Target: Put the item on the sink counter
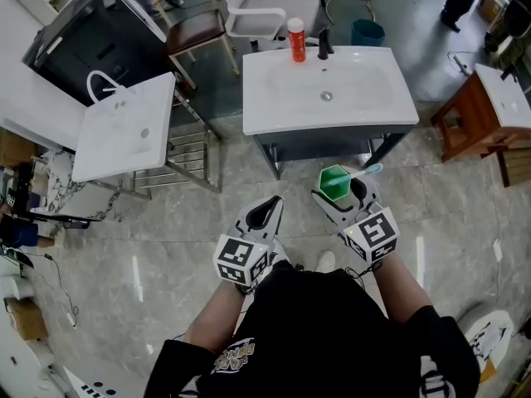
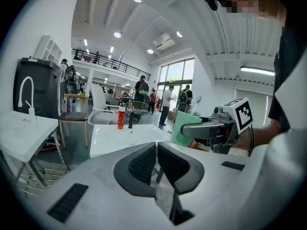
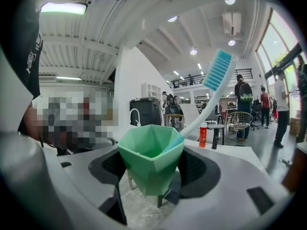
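- The right gripper [image 1: 342, 196] has its two dark padded jaws clamped on the sides of a mint-green faceted plastic cup [image 3: 148, 159], which it holds upright.
- A white toothbrush with blue bristles [image 3: 211, 92] stands slanted in that cup, its head leaning out over the rim.
- The left gripper [image 2: 156, 163] carries nothing; its ribbed black pads are pressed nearly together, with only a thin slit between them.
- Both grippers are held side by side over the grey marble-pattern tiled floor [image 1: 207, 222], in front of the white rectangular sink counter on a dark cabinet [image 1: 332, 123] and apart from it.
- At the back edge of that counter, a red bottle with a white cap [image 1: 296, 40] stands just beside a black faucet [image 1: 324, 44].
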Tool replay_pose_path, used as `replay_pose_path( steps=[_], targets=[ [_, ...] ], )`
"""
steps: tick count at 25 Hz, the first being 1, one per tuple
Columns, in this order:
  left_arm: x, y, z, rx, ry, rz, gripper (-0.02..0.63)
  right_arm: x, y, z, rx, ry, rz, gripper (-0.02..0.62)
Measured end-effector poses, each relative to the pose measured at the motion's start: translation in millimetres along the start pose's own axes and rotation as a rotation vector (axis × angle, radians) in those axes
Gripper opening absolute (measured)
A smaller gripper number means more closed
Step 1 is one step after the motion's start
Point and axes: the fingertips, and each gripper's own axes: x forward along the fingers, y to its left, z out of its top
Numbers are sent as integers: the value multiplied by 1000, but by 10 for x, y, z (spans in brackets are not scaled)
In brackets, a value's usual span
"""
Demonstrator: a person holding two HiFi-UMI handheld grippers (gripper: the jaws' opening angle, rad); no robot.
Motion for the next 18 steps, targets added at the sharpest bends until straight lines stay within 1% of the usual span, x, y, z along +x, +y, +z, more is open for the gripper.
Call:
replay_pose_path(
  steps=[9,18],
  targets=[
    [-62,418,69,2,-1,-11,23,410,87,122,-6,4,-8,360],
    [-132,868,109,10,-1,-45,23,867,196,214,-1,9,-35,360]
  ],
)
